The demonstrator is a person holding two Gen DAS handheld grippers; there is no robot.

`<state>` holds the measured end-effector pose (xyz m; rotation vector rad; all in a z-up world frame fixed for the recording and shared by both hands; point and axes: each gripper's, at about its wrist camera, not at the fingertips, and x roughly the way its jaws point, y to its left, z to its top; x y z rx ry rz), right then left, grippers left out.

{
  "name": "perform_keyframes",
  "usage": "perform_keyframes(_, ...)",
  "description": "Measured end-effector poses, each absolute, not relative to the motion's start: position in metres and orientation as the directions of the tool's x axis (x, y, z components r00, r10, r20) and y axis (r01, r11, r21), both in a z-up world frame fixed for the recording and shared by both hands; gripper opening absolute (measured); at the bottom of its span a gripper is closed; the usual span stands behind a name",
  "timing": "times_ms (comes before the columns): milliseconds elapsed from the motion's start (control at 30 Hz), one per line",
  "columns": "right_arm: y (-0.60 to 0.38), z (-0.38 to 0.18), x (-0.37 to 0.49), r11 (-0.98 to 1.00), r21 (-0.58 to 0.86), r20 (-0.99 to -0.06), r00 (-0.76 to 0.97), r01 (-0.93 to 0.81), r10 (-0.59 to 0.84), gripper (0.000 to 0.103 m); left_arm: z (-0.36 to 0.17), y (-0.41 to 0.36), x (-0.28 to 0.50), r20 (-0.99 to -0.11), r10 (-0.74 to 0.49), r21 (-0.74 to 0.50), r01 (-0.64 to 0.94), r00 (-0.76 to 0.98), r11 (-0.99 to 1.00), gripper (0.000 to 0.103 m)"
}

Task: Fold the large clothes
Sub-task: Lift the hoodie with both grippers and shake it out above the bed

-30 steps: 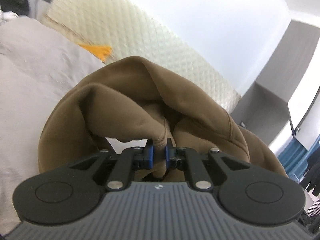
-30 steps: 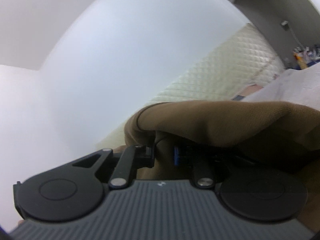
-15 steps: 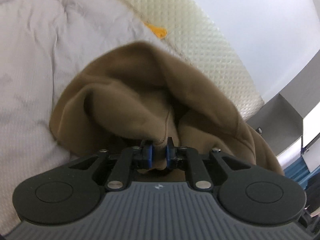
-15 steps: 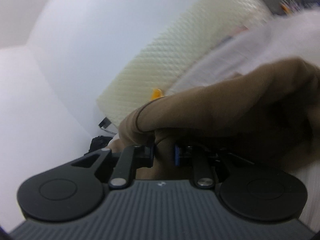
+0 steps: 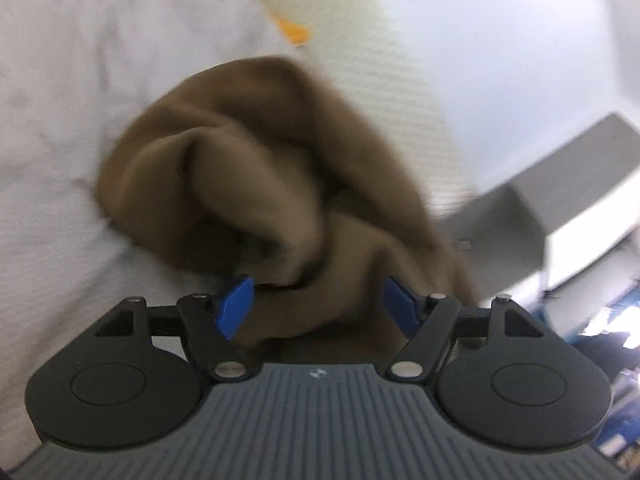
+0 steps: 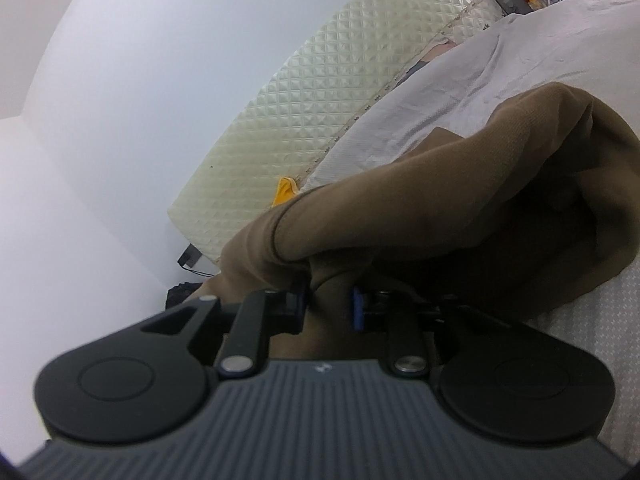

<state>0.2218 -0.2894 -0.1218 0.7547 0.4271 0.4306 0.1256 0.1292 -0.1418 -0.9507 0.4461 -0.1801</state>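
A brown sweatshirt [image 5: 256, 176] lies bunched on the pale bed cover [image 5: 80, 80]. My left gripper [image 5: 318, 306] is open, its blue pads wide apart, with the brown cloth loose between and beyond them. In the right wrist view the same brown sweatshirt [image 6: 460, 208] drapes over my right gripper [image 6: 330, 306], which is shut on a fold of it near a seamed edge. The left wrist view is blurred.
A cream quilted headboard [image 6: 320, 92] runs along the white wall. A small orange item [image 6: 284, 194] lies by it, also in the left wrist view [image 5: 294, 32]. A grey cabinet [image 5: 560, 184] stands at the right. Dark items [image 6: 184, 292] sit on the floor.
My left gripper has opened and let go of the sweatshirt, which now lies lower on the bed. My right gripper has stayed shut on the cloth and tilted down toward the bed.
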Motion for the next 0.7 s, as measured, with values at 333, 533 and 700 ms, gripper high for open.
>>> perform_keyframes(333,-0.291,-0.122,0.225,0.649,0.73,-0.211,0.834,-0.212,0.509,0.031,-0.105,0.119,0.178,-0.116,-0.409,-0.857,0.117,0.905,0.502,0.092)
perform_keyframes(533,-0.29,-0.123,0.224,0.653,0.724,-0.197,0.84,-0.224,0.506,0.032,-0.112,0.118,0.235,-0.136,-0.426,-0.907,0.061,0.895,0.417,0.092)
perform_keyframes(700,-0.293,-0.126,0.223,0.63,0.744,-0.177,0.843,-0.223,0.508,0.034,-0.117,0.108,0.257,-0.158,-0.448,-0.882,0.079,0.88,0.465,0.095)
